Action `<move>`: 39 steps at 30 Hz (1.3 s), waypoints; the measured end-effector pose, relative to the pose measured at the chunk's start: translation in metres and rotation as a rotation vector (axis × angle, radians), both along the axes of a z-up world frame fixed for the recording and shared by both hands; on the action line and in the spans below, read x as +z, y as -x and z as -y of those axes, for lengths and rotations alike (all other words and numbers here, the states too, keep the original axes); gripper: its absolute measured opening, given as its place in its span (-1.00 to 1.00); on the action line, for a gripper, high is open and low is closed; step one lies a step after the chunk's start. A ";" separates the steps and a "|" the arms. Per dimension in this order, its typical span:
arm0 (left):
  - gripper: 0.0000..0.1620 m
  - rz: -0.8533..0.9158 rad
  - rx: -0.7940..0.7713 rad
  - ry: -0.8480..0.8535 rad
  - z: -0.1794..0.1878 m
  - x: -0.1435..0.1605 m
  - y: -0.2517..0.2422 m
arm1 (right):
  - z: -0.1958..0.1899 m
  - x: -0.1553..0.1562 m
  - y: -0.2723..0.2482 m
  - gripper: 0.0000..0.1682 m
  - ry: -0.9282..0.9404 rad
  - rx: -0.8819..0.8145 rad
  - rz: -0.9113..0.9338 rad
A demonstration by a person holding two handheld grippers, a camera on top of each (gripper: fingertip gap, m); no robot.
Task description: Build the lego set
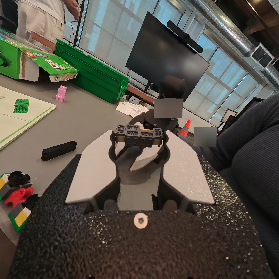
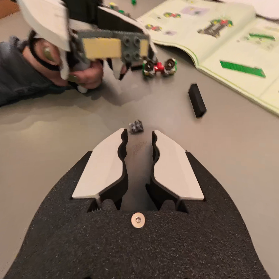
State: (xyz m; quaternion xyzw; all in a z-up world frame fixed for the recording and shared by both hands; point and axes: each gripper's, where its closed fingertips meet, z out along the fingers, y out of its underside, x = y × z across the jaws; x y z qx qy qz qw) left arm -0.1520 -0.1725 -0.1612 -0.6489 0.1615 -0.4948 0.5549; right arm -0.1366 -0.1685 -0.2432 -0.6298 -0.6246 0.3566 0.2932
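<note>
Two claws are seen above a grey table (image 2: 60, 143). The left claw (image 1: 138, 136) is clamped on a dark grey and tan lego assembly (image 1: 138, 135), which is held clear of the table; in the right wrist view the same assembly (image 2: 111, 45) is seen raised at upper left, its tan panels and a patch of grey studs turned toward the camera. The right claw (image 2: 139, 132) is parted to a narrow gap and holds nothing. A small dark grey brick (image 2: 135, 126) lies on the table just beyond its tips, slightly toward the left finger (image 2: 110, 151) and turned at an angle. Farther off, a long black bar (image 2: 197, 100), a green, red and black sub-build (image 2: 159, 68) and an open instruction booklet (image 2: 218, 37) are seen. A pink figure (image 1: 61, 93), a green box (image 1: 22, 60) and green bins (image 1: 93, 72) are seen in the left wrist view. The step in hand is judged to be the pick-up of the small brick for fitting to the held assembly. For this to be done well, the right claw should be centred over the brick, squared to its flat sides, and closed gently so it is not flicked away. The assembly should be kept steady, with its studs presented squarely.
</note>
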 end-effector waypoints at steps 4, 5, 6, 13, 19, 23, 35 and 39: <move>-0.25 0.003 0.002 -0.003 0.000 0.001 0.001 | 0.001 0.002 0.014 -0.65 -0.086 0.155 -0.021; -0.25 0.004 0.003 -0.004 0.000 0.001 0.001 | 0.004 -0.001 0.014 -0.64 -0.078 0.188 0.000; -0.25 0.004 0.003 -0.004 0.000 0.001 0.001 | 0.009 -0.004 0.014 -0.63 -0.076 0.225 0.019; -0.25 0.010 0.004 -0.002 0.000 0.001 0.001 | 0.011 -0.009 0.013 -0.74 -0.262 0.228 0.027; -0.25 0.015 0.004 -0.002 0.000 0.001 0.002 | 0.007 -0.007 0.006 -0.72 -0.197 0.050 0.045; -0.25 0.020 0.004 -0.001 0.000 0.001 0.003 | 0.004 -0.007 0.006 -0.73 -0.234 -0.014 0.052; -0.25 -0.099 0.166 -0.158 -0.001 0.011 0.019 | -0.003 -0.002 0.012 -0.73 -0.093 -0.270 0.031; -0.25 -0.169 0.271 -0.230 -0.002 0.015 0.030 | -0.001 -0.003 0.011 -0.76 -0.088 -0.344 0.053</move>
